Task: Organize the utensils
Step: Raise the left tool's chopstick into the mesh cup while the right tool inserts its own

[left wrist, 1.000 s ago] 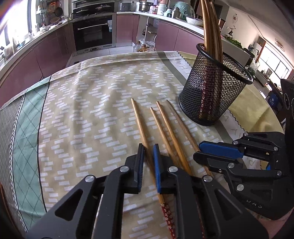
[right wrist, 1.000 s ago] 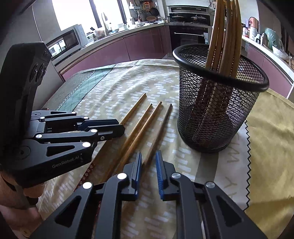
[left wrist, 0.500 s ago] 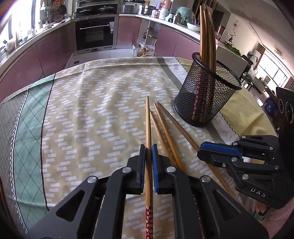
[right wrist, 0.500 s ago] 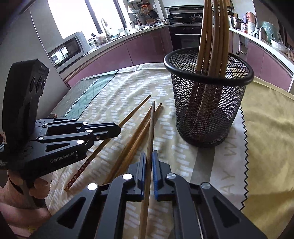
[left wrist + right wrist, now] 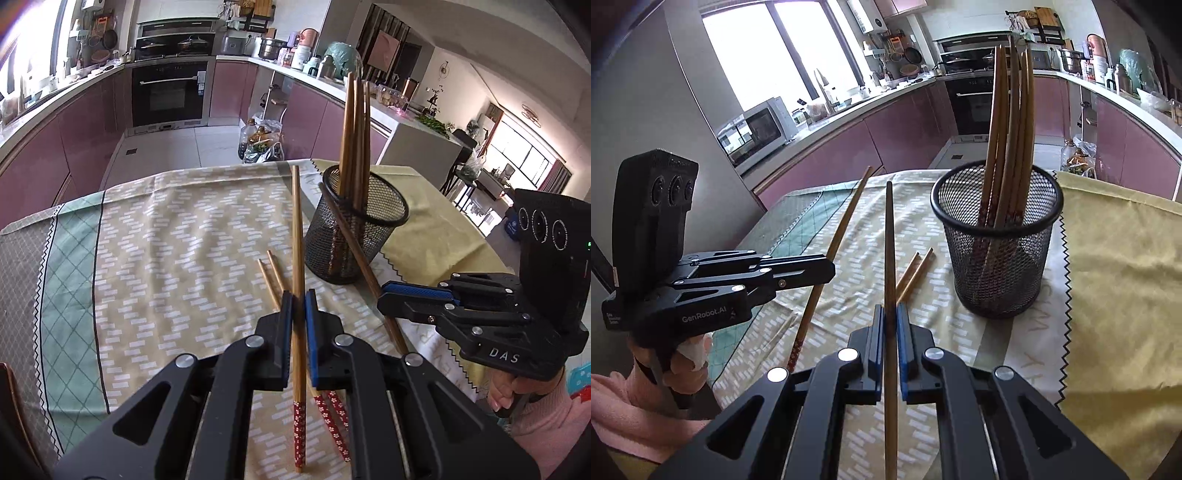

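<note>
- Left wrist view: the left gripper point(image 5: 298, 306) has its blue pads pressed onto a single bamboo chopstick point(image 5: 296, 229), pinching it along the lower part of its length.
- The held chopstick runs lengthwise up the frame, in line with the fingers. Its plain narrow tip points away toward the far table edge; its red flower-patterned end hangs back below the pads, clear of the cloth.
- Two loose chopsticks point(image 5: 273, 273) lie on the patterned tablecloth point(image 5: 166, 240), side by side, partly hidden under the left gripper. Their plain tips point away and slightly left; their red patterned ends show near the frame bottom.
- A black mesh holder point(image 5: 354, 229) stands upright on the cloth, right of the held chopstick. A bundle of chopsticks point(image 5: 354, 122) stands in it, near vertical, plain ends up.
- The right gripper point(image 5: 384, 291) is at the right, pinching a darker chopstick point(image 5: 365, 266) that slants up-left across the front of the holder.
- Right wrist view: the right gripper point(image 5: 891, 317) pinches its chopstick point(image 5: 889, 236) between pressed-together pads. The long axis runs straight up the frame, tapered tip pointing away.
- The left gripper point(image 5: 829, 267) is at the left, closed on its chopstick point(image 5: 846, 218), which slants up-right, patterned end low.
- The two loose chopsticks point(image 5: 916, 269) lie between the held chopstick and the mesh holder point(image 5: 997, 258).
</note>
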`<state>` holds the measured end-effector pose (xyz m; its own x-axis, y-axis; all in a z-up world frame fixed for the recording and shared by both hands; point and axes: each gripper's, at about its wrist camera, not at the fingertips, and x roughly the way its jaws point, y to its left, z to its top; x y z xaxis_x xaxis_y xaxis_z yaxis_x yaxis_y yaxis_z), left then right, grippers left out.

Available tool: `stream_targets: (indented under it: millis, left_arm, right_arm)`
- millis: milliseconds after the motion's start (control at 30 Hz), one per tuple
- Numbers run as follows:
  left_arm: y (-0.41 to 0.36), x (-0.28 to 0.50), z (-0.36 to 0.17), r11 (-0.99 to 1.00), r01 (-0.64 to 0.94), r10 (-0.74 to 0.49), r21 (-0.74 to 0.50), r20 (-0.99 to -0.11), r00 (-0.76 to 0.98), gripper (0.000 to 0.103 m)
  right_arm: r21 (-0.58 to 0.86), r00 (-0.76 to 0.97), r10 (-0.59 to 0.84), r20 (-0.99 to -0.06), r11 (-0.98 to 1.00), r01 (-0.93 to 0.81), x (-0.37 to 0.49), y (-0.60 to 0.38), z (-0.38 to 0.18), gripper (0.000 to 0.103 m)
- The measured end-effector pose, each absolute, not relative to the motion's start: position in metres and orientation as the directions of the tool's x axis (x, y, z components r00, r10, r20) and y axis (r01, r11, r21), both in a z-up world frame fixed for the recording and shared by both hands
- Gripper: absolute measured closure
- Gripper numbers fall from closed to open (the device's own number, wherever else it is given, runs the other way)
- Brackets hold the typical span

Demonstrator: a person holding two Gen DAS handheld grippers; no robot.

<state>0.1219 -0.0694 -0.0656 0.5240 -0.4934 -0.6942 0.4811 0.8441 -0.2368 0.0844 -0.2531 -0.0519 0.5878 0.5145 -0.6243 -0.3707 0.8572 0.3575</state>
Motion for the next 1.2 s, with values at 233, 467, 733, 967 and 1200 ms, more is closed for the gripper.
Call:
stream_targets:
  millis: [233, 467, 733, 967, 1200]
  left_arm:
    - [-0.063, 0.113, -0.029, 0.808, 0.518, -0.563, -0.279, -0.622, 0.544, 0.095]
    - [-0.065, 0.107, -0.002, 0.789, 0.545, -0.595, -0.283, -0.569, 0.567, 0.095]
    - [-0.075, 0.114, 0.011, 0.783, 0.558, -0.605, -0.274, -0.541, 0.584, 0.095]
    - [-0.082, 0.123, 0.021, 0.783, 0.563, -0.607, -0.266, -0.525, 0.596, 0.095]
    - [-0.087, 0.126, 0.031, 0.779, 0.571, -0.613, -0.259, -0.507, 0.606, 0.095]
  right_arm:
    - [0.365, 0.647, 0.523, -0.554, 0.852, -0.376, 0.080, -0.273, -0.027, 0.097]
    - [0.359, 0.684, 0.526, -0.505, 0.849, -0.387, 0.073, -0.283, -0.013, 0.097]
    - [0.348, 0.715, 0.520, -0.467, 0.851, -0.392, 0.075, -0.291, 0.003, 0.097]
    - [0.326, 0.738, 0.512, -0.439, 0.857, -0.400, 0.079, -0.297, 0.023, 0.097]
    - [0.296, 0.758, 0.499, -0.420, 0.865, -0.405, 0.082, -0.301, 0.040, 0.097]
